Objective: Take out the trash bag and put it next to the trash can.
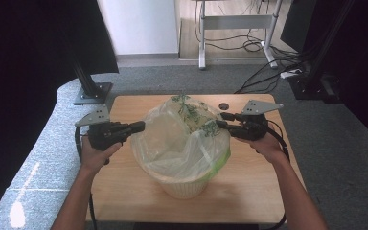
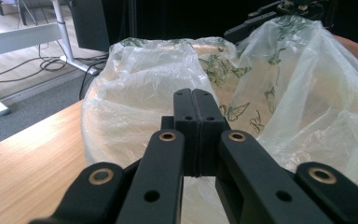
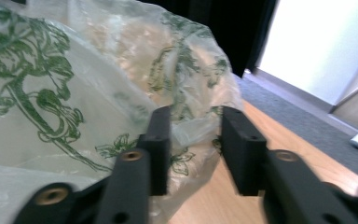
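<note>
Bin (image 1: 184, 184) sits centre of frame on the bench (image 1: 124, 191), liner bag (image 1: 182, 139) mostly draped over rim. My left hand-held gripper (image 1: 140, 126) is pressed together, empty, at bag's left edge. Right hand-held gripper (image 1: 222, 120) spread around a bag fold, upper right. Judging: liner approx. fitted, right side left to tuck.

Setting: a lab or recording room. Evidence: black aluminium-profile frame posts (image 1: 87, 79) bolted to base plates, black curtains (image 1: 38, 43) at both sides, loose cables (image 1: 263, 79) on grey carpet (image 1: 345, 143), a metal-legged desk frame (image 1: 237, 21), and a small wooden table (image 1: 124, 184)
</note>
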